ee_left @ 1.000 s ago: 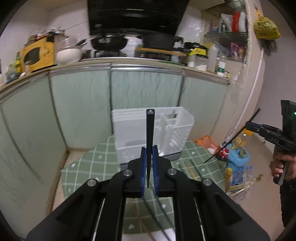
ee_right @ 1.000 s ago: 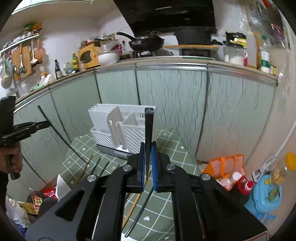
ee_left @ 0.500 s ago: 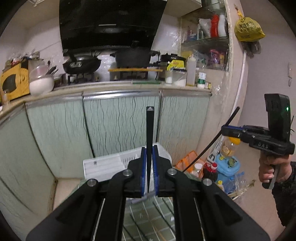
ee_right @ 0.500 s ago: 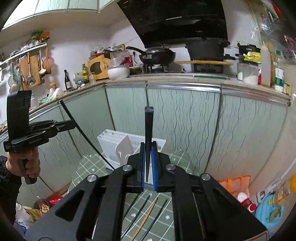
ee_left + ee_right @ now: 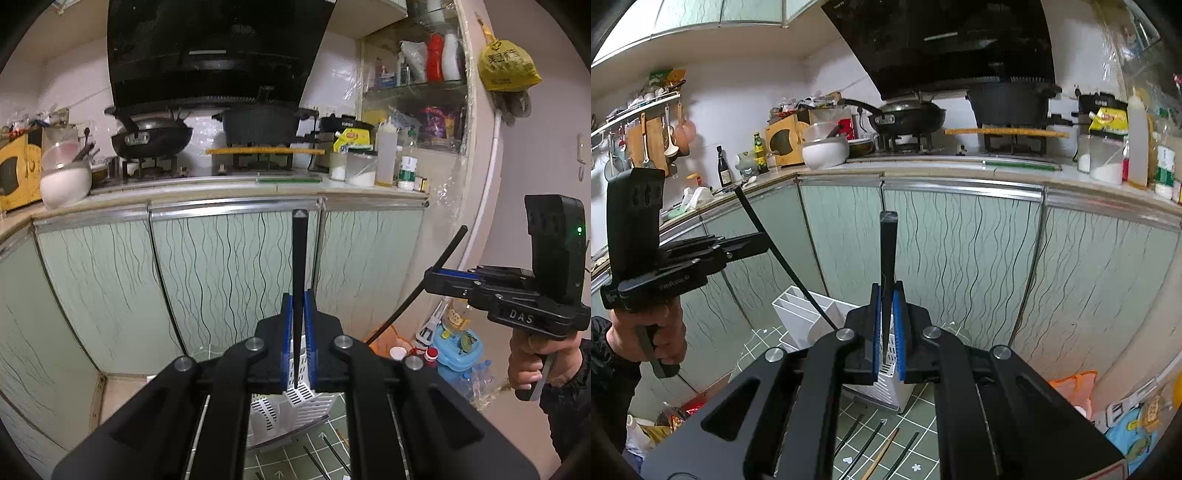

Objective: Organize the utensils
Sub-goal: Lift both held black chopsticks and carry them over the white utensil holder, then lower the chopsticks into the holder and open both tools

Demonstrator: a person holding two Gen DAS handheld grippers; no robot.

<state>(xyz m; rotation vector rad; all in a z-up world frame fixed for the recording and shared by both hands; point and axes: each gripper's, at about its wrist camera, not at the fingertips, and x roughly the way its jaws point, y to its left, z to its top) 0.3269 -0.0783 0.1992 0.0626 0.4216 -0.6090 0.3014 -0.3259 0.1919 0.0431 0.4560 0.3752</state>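
Left gripper (image 5: 298,345) and right gripper (image 5: 887,332) are each clamped on one slim black plastic chopstick (image 5: 298,280) (image 5: 887,273), both held upright and raised above the white slotted plastic utensil caddy (image 5: 812,319). In my judgement, each tip should be lowered vertically into the same compartment. Count: two chopsticks gripped; five loose sticks, four black chopsticks (image 5: 866,445) and one wooden chopstick (image 5: 882,456), visible on the green checked mat (image 5: 923,413).

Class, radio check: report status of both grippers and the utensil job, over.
Left gripper shut on a black chopstick. Right gripper shut on another black chopstick. Both raised above white utensil holder; more chopsticks on the green mat. Path clear.
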